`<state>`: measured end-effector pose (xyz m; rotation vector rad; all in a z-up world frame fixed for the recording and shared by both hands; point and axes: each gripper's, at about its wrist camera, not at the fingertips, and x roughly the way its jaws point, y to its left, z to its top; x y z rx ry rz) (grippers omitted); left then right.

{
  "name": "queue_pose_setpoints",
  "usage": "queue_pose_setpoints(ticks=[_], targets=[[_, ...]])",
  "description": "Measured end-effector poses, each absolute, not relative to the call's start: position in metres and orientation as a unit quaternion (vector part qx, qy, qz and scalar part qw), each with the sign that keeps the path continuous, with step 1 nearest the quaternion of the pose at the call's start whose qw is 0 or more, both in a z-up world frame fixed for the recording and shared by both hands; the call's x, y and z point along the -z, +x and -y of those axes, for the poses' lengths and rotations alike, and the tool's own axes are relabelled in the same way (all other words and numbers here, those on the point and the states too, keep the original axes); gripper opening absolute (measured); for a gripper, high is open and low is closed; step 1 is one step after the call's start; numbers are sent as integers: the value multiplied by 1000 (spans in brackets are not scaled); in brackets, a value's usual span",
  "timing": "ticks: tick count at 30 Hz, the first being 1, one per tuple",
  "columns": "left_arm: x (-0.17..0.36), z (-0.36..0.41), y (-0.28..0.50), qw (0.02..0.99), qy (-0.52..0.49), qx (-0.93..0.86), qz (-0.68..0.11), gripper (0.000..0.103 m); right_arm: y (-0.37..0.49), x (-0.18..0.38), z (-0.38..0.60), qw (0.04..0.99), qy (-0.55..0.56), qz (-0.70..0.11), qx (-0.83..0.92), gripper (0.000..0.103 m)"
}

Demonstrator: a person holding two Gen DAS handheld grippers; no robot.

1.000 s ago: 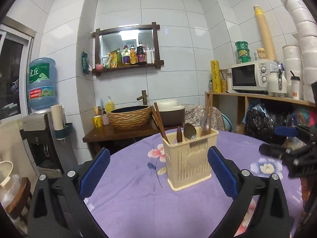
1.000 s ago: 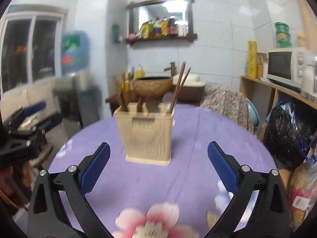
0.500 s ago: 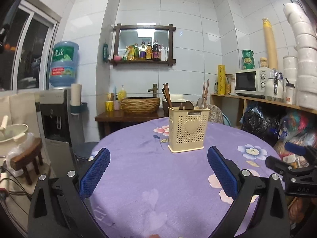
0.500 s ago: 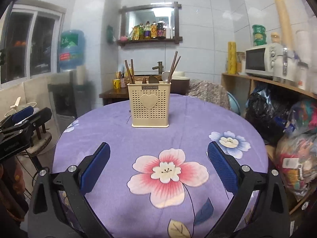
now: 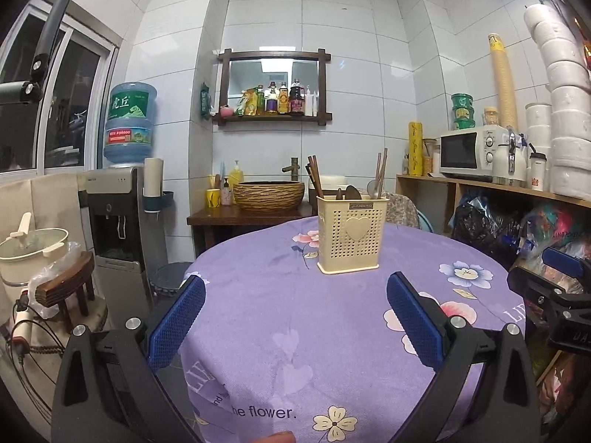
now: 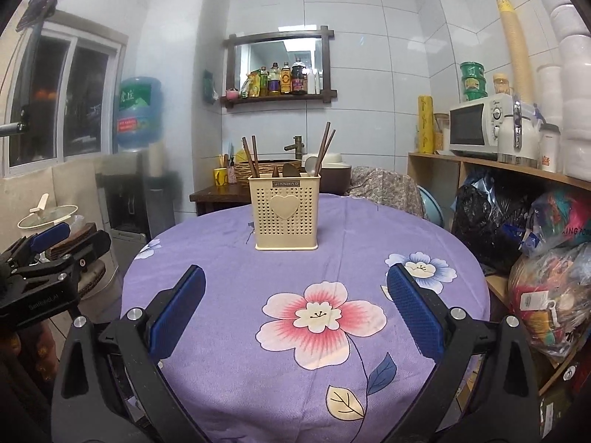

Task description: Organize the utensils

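Note:
A beige perforated utensil holder (image 5: 351, 234) (image 6: 283, 219) with a heart on its front stands upright toward the far side of the round table. Brown chopsticks (image 6: 251, 155) and spoons (image 5: 373, 188) stick out of its top. My left gripper (image 5: 295, 317) is open and empty, well back from the holder near the table's near edge. The right gripper (image 6: 295, 317) is open and empty too, over the pink flower print. Each gripper shows at the edge of the other's view: the right one (image 5: 554, 280), the left one (image 6: 48, 254).
A purple flowered cloth (image 6: 369, 229) covers the round table. A water dispenser (image 5: 122, 221) and a pot on a stool (image 5: 33, 251) stand at the left. A shelf with a microwave (image 5: 472, 153) and bags (image 6: 546, 295) lines the right. A sink counter (image 5: 266, 199) is behind.
Both grippers have pulled back from the utensil holder toward the near side of the table, so the holder looks smaller and farther. Both stayed open and empty.

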<state>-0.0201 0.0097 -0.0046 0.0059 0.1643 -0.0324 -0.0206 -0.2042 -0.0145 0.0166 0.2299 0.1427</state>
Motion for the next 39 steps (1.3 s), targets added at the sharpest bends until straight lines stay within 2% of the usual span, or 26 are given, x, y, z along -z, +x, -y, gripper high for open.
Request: queue_pose_setpoints(ticks=[39], targets=[[9, -15, -21, 996, 0, 6, -86, 98, -18, 20, 209, 990, 10, -126, -69, 97]])
